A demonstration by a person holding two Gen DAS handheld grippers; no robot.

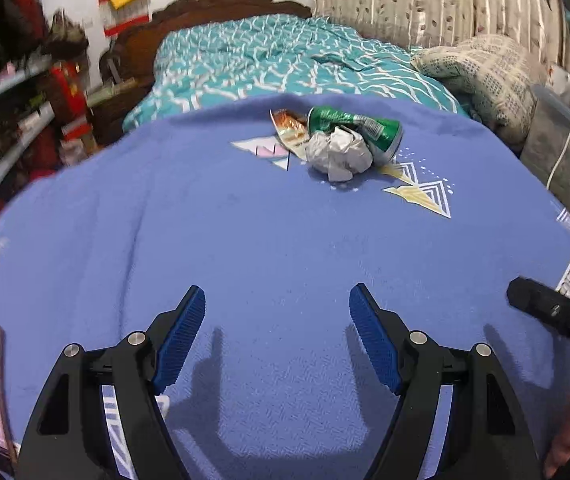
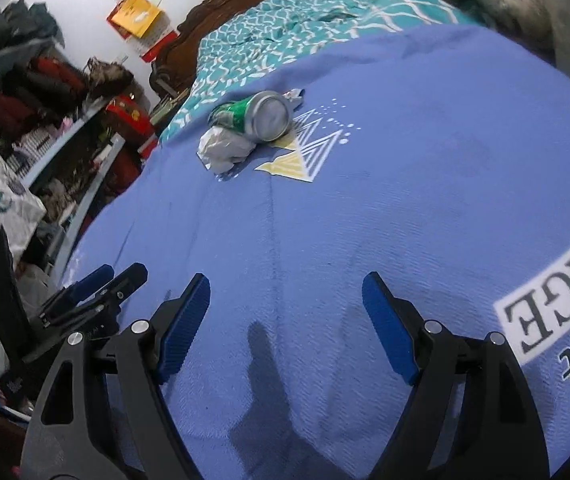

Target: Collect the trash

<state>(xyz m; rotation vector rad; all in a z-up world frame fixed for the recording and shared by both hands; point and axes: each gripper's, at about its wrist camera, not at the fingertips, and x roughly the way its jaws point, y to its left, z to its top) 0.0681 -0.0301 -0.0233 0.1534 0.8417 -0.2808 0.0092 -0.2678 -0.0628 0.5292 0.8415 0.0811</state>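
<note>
Both hand-held grippers released above the blue blanket, trash ahead.

The left hand-held gripper (image 1: 277, 336) and the right hand-held gripper (image 2: 285, 328) stand spread wide with nothing between their blue pads, low in each frame over the blue blanket (image 1: 245, 248). Above centre lie a crumpled paper ball (image 1: 339, 155), touching a green can (image 1: 359, 128) on its side, and a wrapper (image 1: 289, 130) just beside them.

The black plastic left gripper (image 1: 277, 300) has two angled arms with triangular cut-outs, round silver screw heads at the joints, and ribbed blue rubber pads (image 1: 183, 340) on its fingers; the black plastic right gripper (image 2: 285, 290) shows the same build, blue pads (image 2: 187, 322) included
</note>
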